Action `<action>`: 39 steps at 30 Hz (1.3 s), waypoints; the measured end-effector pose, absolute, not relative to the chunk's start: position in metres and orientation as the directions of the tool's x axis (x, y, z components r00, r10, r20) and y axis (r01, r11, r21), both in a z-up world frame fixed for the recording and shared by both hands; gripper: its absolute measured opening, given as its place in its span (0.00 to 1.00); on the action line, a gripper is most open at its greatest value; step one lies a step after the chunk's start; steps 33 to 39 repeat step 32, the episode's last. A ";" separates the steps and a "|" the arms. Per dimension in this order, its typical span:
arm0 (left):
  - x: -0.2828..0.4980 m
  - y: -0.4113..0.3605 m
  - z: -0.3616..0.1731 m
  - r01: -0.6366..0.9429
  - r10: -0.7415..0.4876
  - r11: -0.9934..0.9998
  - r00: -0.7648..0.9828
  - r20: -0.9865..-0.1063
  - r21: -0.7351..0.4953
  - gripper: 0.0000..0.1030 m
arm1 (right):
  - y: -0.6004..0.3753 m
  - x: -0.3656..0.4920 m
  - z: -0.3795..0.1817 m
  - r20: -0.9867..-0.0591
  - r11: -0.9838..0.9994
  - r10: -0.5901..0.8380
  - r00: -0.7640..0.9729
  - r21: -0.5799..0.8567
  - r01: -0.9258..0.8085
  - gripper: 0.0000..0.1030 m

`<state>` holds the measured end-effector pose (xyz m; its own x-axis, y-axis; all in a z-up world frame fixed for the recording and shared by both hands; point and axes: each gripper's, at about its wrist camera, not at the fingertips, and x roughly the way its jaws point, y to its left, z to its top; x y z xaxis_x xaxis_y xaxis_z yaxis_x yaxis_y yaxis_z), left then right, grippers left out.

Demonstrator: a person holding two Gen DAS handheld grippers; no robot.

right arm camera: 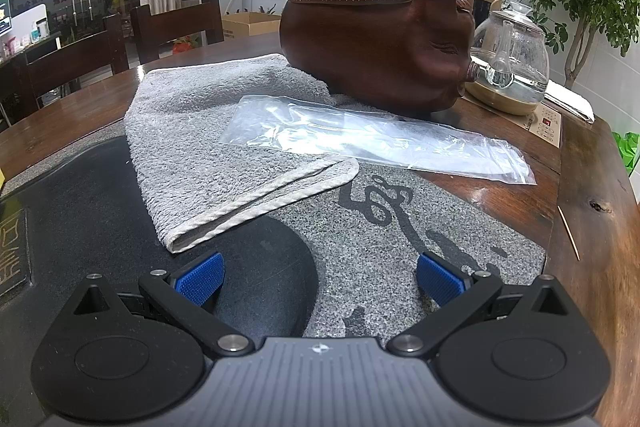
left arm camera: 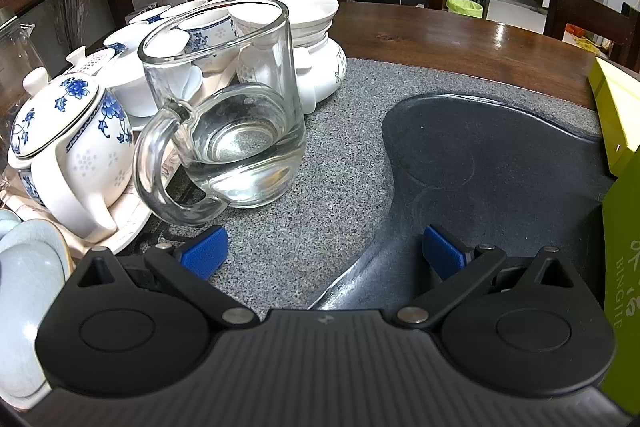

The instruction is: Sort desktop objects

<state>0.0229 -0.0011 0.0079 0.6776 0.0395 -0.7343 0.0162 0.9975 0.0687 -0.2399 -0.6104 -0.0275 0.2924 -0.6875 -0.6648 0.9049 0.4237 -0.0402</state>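
Surface: grey stone tea tray [left arm camera: 340,131] on wood table
Left gripper [left arm camera: 324,255]: jaws wide apart, empty; glass mug [left arm camera: 224,107] upright just ahead-left, apart
Right gripper [right arm camera: 320,279]: spread, empty; towel [right arm camera: 208,139] & plastic bag [right arm camera: 376,135] ahead, untouched

Green box [left arm camera: 624,267] cut by right edge, pale blue bowls [left arm camera: 24,299] cropped left

Pretty even indoor light, both views sharp up close. Glare streaks on the glossy dark wooden counter [left arm camera: 460,35] and crinkly clear plastic bag [right arm camera: 380,139], heavy fisheye bending and dark corners
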 end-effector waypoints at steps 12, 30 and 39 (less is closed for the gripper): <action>0.024 -0.001 0.008 0.012 0.043 0.998 0.673 -0.738 0.068 1.00 | -0.610 -0.240 -0.028 -0.665 0.424 -0.688 0.292 -0.040 0.905 1.00; 0.024 -0.002 0.008 0.015 0.040 0.998 0.673 -0.738 0.068 1.00 | -0.610 -0.240 -0.027 -0.665 0.424 -0.687 0.292 -0.040 0.905 1.00; 0.024 -0.002 0.007 0.017 0.039 0.998 0.676 -0.736 0.068 1.00 | -0.610 -0.240 -0.027 -0.665 0.424 -0.687 0.292 -0.040 0.905 1.00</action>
